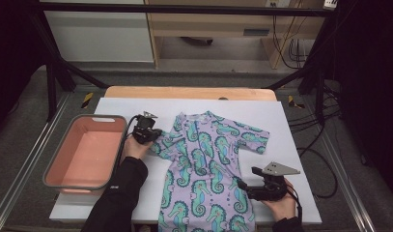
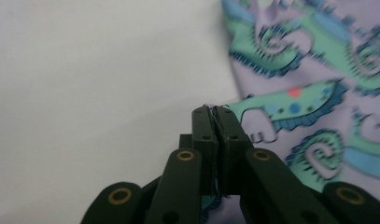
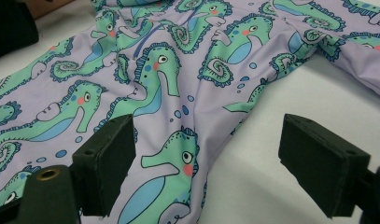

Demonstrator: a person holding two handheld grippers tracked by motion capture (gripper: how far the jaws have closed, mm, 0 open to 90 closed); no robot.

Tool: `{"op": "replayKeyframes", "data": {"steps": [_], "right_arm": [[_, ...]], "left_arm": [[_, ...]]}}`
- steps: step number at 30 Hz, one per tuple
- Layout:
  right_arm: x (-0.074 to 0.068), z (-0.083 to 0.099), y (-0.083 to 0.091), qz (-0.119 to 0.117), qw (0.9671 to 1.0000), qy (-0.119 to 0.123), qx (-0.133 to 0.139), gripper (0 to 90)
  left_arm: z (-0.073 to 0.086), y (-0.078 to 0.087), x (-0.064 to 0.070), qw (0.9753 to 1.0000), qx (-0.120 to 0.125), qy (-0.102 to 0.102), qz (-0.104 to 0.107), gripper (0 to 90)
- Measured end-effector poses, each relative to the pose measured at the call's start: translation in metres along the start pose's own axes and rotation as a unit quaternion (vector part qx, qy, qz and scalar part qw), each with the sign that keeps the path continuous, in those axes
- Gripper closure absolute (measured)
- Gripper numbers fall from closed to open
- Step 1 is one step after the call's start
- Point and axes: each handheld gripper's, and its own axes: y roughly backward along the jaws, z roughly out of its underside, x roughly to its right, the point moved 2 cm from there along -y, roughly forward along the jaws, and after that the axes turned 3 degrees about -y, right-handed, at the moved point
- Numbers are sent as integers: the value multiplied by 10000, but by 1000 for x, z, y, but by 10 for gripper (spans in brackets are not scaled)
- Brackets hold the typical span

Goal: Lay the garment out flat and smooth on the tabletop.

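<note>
The lilac baby garment printed with green seahorses (image 1: 208,169) lay flat at the centre of the white-covered bench (image 1: 290,159), its long axis running from neckline at upper centre to hem at the bottom edge. Your left gripper (image 1: 155,137) had its fingers closed on the left sleeve's edge. Your right gripper (image 1: 243,186) held its fingers wide open beside the lower right hem. The pink, grey-rimmed plastic tub (image 1: 56,166) at left stood empty.
</note>
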Motion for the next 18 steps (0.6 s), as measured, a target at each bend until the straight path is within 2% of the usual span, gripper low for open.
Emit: {"op": "replayKeyframes", "data": {"steps": [3,6,9,10,11,14,15,17,18], "right_arm": [[1,0,0,10,10000,-8,2,192],[0,0,1,17,10000,-9,15,192],[0,-1,1,29,10000,-9,31,192],[0,-1,1,26,10000,-8,24,191],[-1,-1,1,30,10000,-6,22,191],[-2,-2,1,18,10000,-17,34,190],[-2,-2,1,17,10000,-17,36,188],[-1,-2,1,23,10000,-19,33,186],[-1,-1,1,25,10000,-26,28,185]], "left_arm": [[-9,28,0,9990,341,3,-302,880],[-17,59,-4,9967,566,199,-547,881],[-20,80,-9,9928,544,296,-1029,879],[-18,84,-14,9904,486,371,-1236,878],[-16,86,-19,9896,429,530,-1265,875],[-7,88,-29,9885,244,829,-1242,868],[-4,88,-30,9885,214,867,-1221,857],[0,89,-30,9890,265,906,-1137,774],[2,90,-29,9902,312,934,-993,734]]}}
